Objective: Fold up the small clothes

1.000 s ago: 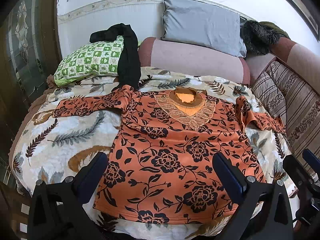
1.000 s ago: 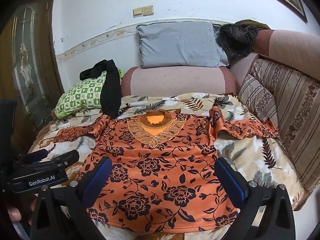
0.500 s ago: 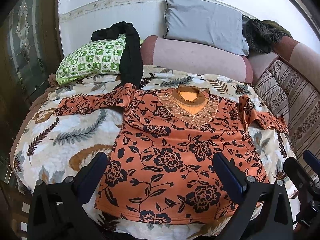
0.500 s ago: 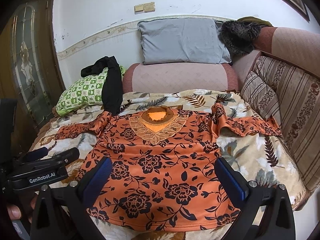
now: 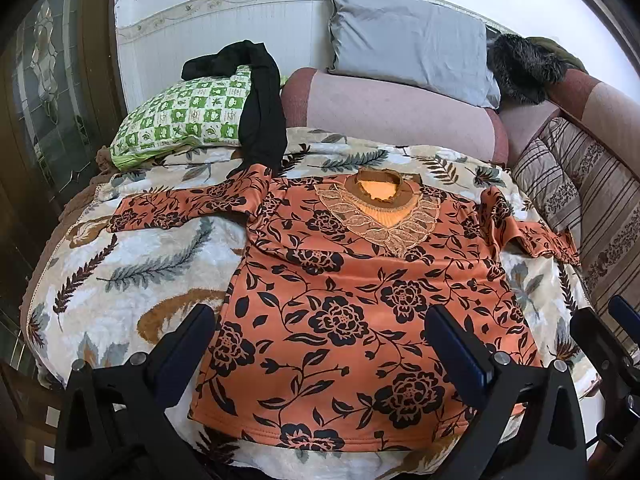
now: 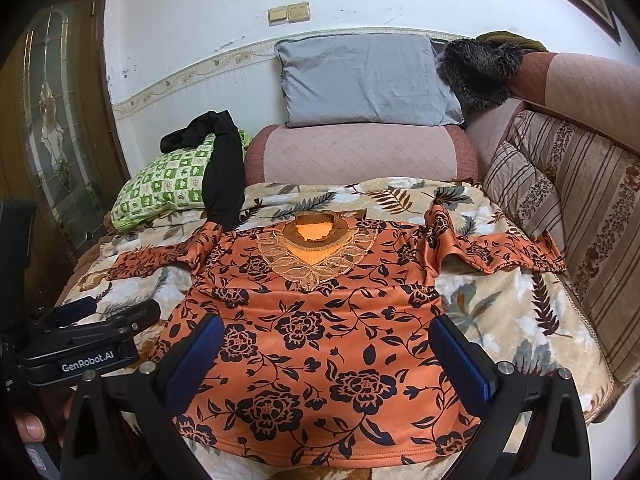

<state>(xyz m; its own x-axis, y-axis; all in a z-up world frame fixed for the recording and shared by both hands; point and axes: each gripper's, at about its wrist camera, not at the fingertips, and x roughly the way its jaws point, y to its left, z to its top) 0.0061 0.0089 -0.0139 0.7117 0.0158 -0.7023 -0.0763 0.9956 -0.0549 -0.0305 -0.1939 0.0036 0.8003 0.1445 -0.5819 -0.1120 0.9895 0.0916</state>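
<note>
An orange top with black flowers (image 5: 360,304) lies spread flat, front up, on a leaf-print blanket (image 5: 132,276), both sleeves stretched out sideways. It also shows in the right wrist view (image 6: 320,320). My left gripper (image 5: 320,332) is open and empty, held above the top's hem. My right gripper (image 6: 326,336) is open and empty, also above the hem. The left gripper's body (image 6: 84,348) shows at the left of the right wrist view. The right gripper's fingers (image 5: 600,336) show at the right edge of the left wrist view.
A green checked pillow (image 5: 184,116) with a black garment (image 5: 260,120) draped on it lies at the back left. A grey pillow (image 5: 408,40) leans on the pink sofa back (image 5: 392,112). Striped cushions (image 6: 560,200) line the right. A glazed door (image 6: 52,120) stands at left.
Both grippers have drawn back and risen slightly, so the top sits a little lower and farther in both views. Both stay open. The top has not moved.
</note>
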